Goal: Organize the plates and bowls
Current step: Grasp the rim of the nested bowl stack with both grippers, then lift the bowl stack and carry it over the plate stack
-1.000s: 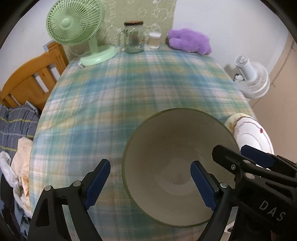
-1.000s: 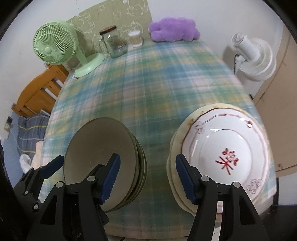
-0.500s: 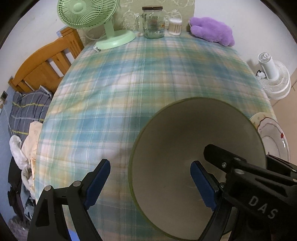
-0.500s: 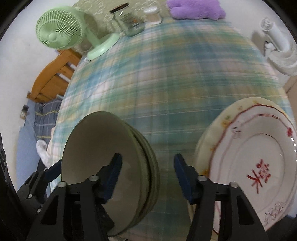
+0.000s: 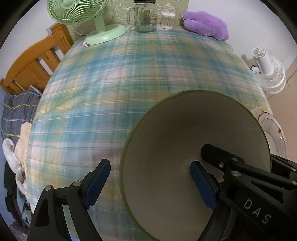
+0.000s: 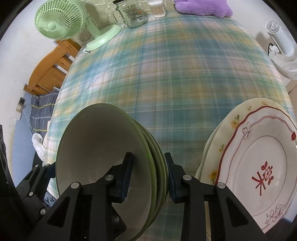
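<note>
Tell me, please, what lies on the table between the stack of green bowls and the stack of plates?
Only bare plaid tablecloth lies between the bowl stack and the plate stack, shown in the right wrist view.

A round table (image 6: 167, 77) under a blue-green plaid cloth fills both views. At its far edge, top of the frame, stand a green fan (image 6: 61, 26), a glass jar (image 6: 132, 14), a tub of cotton swabs (image 6: 158, 9) and a purple plush (image 6: 202, 7). Nearer — lower left — sits a stack of green bowls (image 6: 104, 148); lower right, a stack of plates (image 6: 259, 163).
</note>
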Available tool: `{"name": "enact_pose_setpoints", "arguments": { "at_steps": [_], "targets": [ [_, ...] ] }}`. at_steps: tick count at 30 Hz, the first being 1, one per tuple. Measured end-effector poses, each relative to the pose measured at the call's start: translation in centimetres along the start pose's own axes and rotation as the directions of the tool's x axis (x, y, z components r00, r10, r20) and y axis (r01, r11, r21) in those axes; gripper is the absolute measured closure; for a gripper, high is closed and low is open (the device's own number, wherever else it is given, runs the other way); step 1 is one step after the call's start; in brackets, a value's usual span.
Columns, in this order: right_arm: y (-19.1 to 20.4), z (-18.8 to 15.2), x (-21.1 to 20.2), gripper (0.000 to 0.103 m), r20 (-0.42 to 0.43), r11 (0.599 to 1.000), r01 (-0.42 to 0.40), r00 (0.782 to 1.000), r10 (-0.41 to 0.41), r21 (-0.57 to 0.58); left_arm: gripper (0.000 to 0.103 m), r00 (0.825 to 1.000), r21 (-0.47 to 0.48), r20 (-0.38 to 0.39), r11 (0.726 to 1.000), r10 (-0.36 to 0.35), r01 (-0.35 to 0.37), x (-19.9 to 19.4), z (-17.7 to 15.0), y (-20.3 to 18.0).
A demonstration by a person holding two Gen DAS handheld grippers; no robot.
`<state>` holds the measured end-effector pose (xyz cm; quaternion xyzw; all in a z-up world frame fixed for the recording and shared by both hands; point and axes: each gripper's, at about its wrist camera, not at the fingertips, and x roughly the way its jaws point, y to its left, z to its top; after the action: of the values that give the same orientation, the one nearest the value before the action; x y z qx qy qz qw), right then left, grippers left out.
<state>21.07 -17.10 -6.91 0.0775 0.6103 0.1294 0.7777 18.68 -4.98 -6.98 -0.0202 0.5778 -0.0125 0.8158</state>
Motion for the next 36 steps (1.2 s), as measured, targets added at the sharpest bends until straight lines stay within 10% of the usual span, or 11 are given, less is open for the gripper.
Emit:
{"name": "enact_pose_setpoints", "arguments": {
  "at_steps": [18,36],
  "targets": [
    [1.1,-0.2,-0.1,0.064,0.019,0.993,0.109,0.994,-0.110,0.046,0.038,0.957,0.019,0.022,0.957,-0.289,0.288,0.7,-0.3,1.3],
    [3.5,-1.6,-2.1,0.064,0.069,0.984,0.150,0.985,-0.157,0.097,0.038,0.946,0.068,0.019,0.944,-0.324,0.322,-1.8,-0.7,3.2]
  ]
}}
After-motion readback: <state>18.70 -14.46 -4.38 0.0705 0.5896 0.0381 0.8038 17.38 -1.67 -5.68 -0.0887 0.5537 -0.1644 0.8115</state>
